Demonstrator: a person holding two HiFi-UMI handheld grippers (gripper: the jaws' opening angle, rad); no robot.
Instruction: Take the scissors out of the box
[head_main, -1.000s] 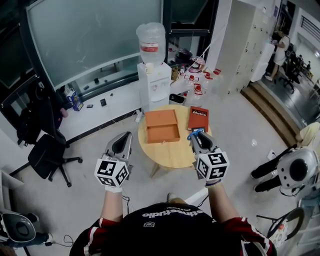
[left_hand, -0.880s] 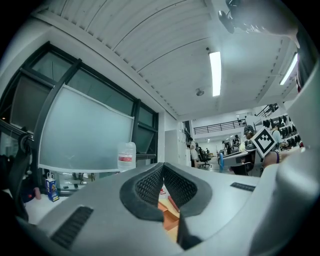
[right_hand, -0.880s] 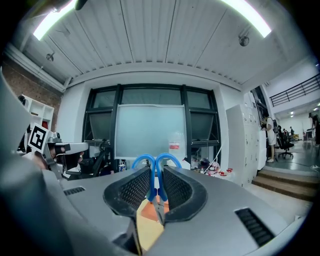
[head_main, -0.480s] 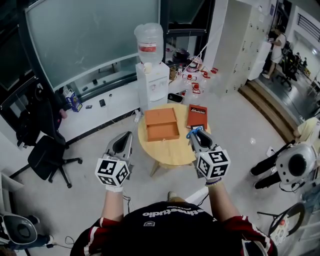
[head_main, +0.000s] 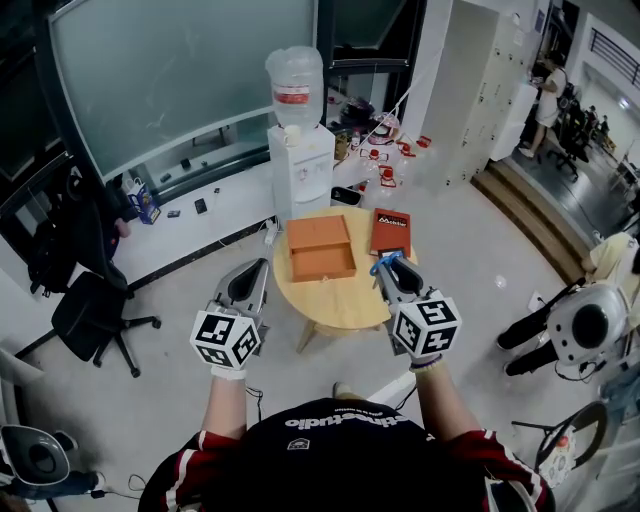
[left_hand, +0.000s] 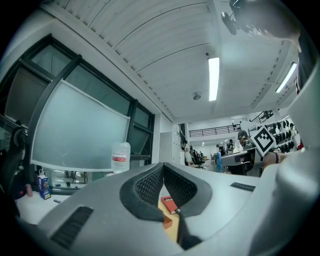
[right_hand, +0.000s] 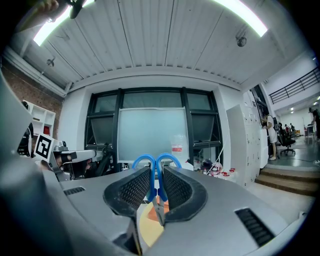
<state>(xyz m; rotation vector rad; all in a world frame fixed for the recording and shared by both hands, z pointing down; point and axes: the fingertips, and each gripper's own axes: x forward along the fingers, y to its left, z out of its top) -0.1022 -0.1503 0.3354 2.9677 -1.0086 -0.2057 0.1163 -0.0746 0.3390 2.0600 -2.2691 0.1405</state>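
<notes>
1. The left gripper (left_hand: 163, 167) hangs nearest the person, short of the table's near left edge. Its fingers are clenched tip to tip with nothing between them.
2. The right gripper (head_main: 389, 268) is held a little further forward, over the near right part of the round table (head_main: 340, 305). Its fingers are clamped on the scissors (right_hand: 153, 180).
3. Location of the scissors: out of the box, in the air, and gripped between the right gripper's pads.
4. Long axis of the scissors: in line with the fingers. The two blue handle loops stick out past the fingertips, away from the person. The metal blades run back between the pads toward the hand.
5. The orange box (head_main: 322, 250) sits open on the table, ahead and to the left of the right gripper and well apart from the scissors. No contents are visible in it.
6. A red book (head_main: 390, 232) lies just beside the box, directly ahead of the right gripper.
7. Judgement: the removal appears complete. The right hand, the nearer one to bare tabletop, looks best placed to set the scissors down.
8. A water dispenser (head_main: 298, 150) stands beyond the table.
</notes>
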